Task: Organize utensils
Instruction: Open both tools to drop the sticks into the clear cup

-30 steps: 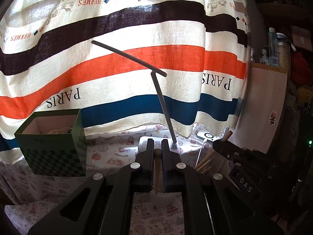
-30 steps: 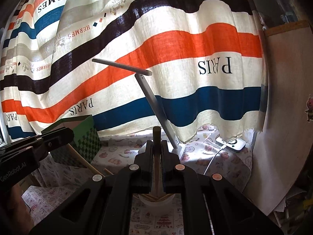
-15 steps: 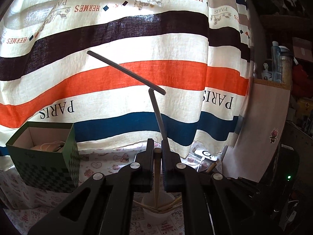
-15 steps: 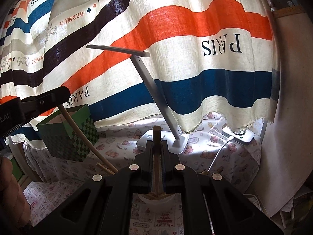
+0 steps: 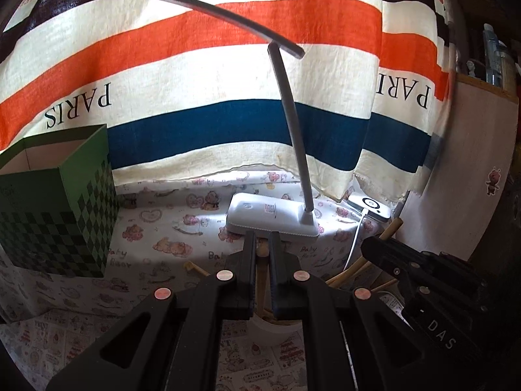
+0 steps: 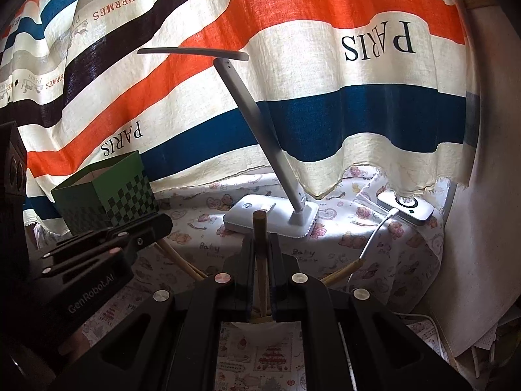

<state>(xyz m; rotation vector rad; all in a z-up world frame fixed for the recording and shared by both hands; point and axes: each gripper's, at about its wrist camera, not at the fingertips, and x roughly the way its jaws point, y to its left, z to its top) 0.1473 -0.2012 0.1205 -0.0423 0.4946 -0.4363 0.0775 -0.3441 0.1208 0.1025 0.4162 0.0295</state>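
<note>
Each hand-held gripper is clenched on a wooden stick standing in the white cup (image 6: 260, 325) below: the left hand-held gripper (image 5: 261, 254) grips one wooden chopstick (image 5: 260, 288), the right hand-held gripper (image 6: 260, 244) another chopstick (image 6: 259, 228). More sticks lean in the cup (its inside mostly hidden). The green checkered box (image 5: 62, 202) stands open on the bench (image 5: 162, 228).

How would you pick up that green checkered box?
Probably by one side wall of the green box, at its open top rim, coming straight down to pinch the thin wall inside and outside. It stands upright, its top is open, and it looks too broad to straddle whole.
</note>
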